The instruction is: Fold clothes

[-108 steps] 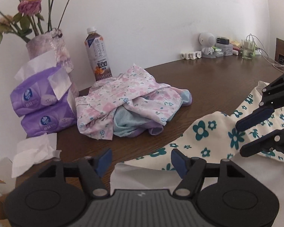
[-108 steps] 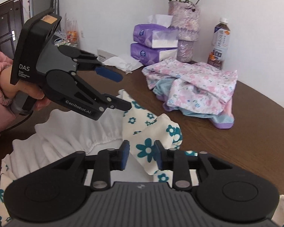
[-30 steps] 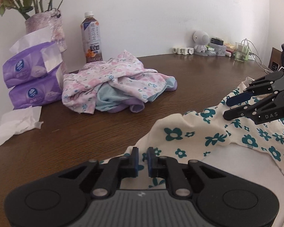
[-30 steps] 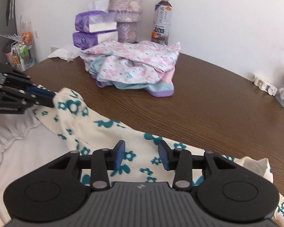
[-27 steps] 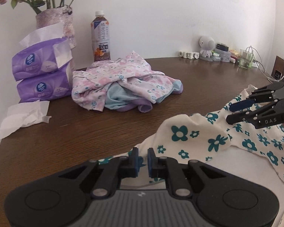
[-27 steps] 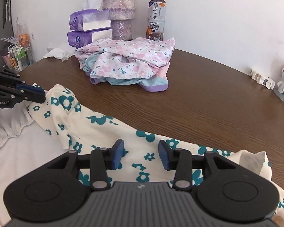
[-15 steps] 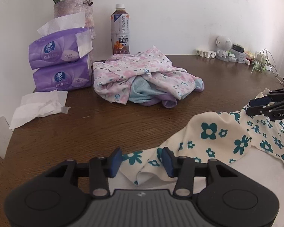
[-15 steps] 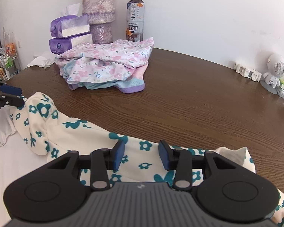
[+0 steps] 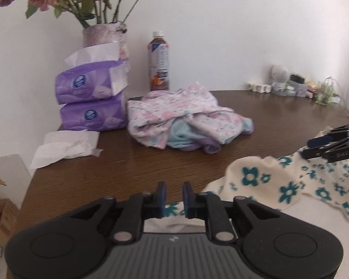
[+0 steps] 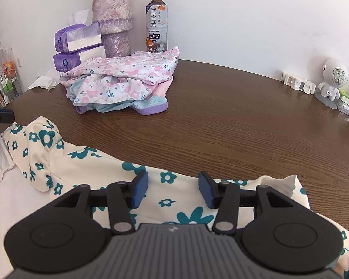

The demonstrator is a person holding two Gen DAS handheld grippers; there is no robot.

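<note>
**A:** Where's your garment?

**B:** The cream garment (image 10: 86,162) with teal flowers lies spread along the near edge of the table (image 10: 221,121), right under your grippers. It's rumpled, with a raised fold at its left end in the right wrist view. A white cloth (image 10: 9,200) sits against its near side.

**A:** And your right gripper?

**B:** Your right gripper (image 10: 172,189) hangs over the garment's middle. Its jaws are opening; flowered fabric shows in the gap below them, but the pads aren't pressing on it.

**A:** Your left one?

**B:** Your left gripper (image 9: 174,196) has its jaws a narrow way apart, at the garment's left end. Bare table shows between the tips; a bit of flowered cloth shows lower down in the gap, and nothing is pinched. From there you can see the right gripper's tips over the garment's far end.

**A:** What's beyond that?

**B:** Farther back lies a pink floral pile (image 10: 121,83) with blue and purple cloth under it, well apart from your garment. Behind it stand a tea bottle (image 10: 157,23) and a vase (image 10: 111,23) of dried roses. Two purple tissue packs (image 9: 90,102) are stacked beside the vase, with loose tissue (image 9: 65,147) in front of them. At the far right sits a small white robot figure (image 10: 331,81) among bits of clutter.
</note>
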